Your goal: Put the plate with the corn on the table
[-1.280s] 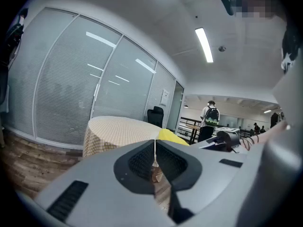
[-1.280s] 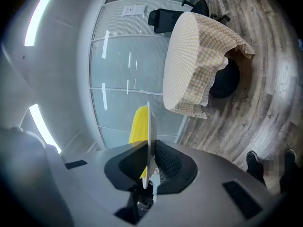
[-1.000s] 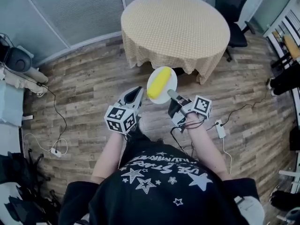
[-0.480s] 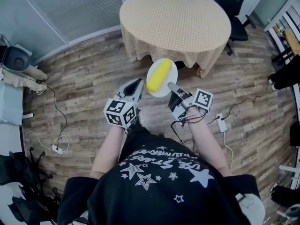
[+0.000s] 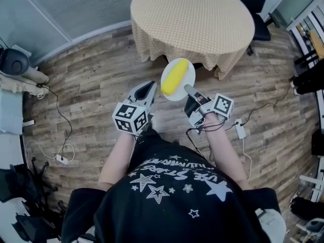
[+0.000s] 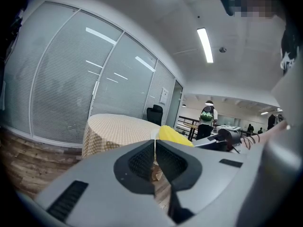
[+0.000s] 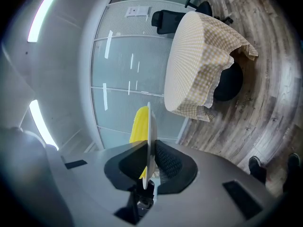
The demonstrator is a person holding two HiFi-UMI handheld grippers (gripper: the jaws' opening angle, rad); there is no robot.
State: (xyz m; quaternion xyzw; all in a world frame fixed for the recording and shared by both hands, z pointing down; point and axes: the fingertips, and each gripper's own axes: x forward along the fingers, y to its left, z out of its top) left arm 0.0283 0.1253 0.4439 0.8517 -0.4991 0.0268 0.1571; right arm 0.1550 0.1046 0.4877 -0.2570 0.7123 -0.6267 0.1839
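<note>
A white plate [image 5: 185, 86] carrying a yellow corn cob [image 5: 173, 77] hangs over the wooden floor, just short of the near edge of the round table [image 5: 192, 19] with its checked cloth. My right gripper [image 5: 189, 89] is shut on the plate's near rim. In the right gripper view the plate [image 7: 149, 126] stands edge-on between the jaws, with the corn [image 7: 138, 124] on its left and the table [image 7: 194, 65] beyond. My left gripper [image 5: 147, 89] is shut and empty, left of the plate and apart from it. The left gripper view shows the corn [image 6: 173, 135] past its closed jaws.
A black office chair [image 5: 253, 4] stands behind the table at the right. Cables and a power adapter [image 5: 239, 131] lie on the floor to my right, with more cable [image 5: 61, 135] at the left. A glass partition [image 5: 76, 9] runs behind. A person with a green backpack [image 6: 207, 115] stands far off.
Both grippers and the plate with the corn have moved forward, closer to the table's near edge. The grip on the plate is unchanged.
</note>
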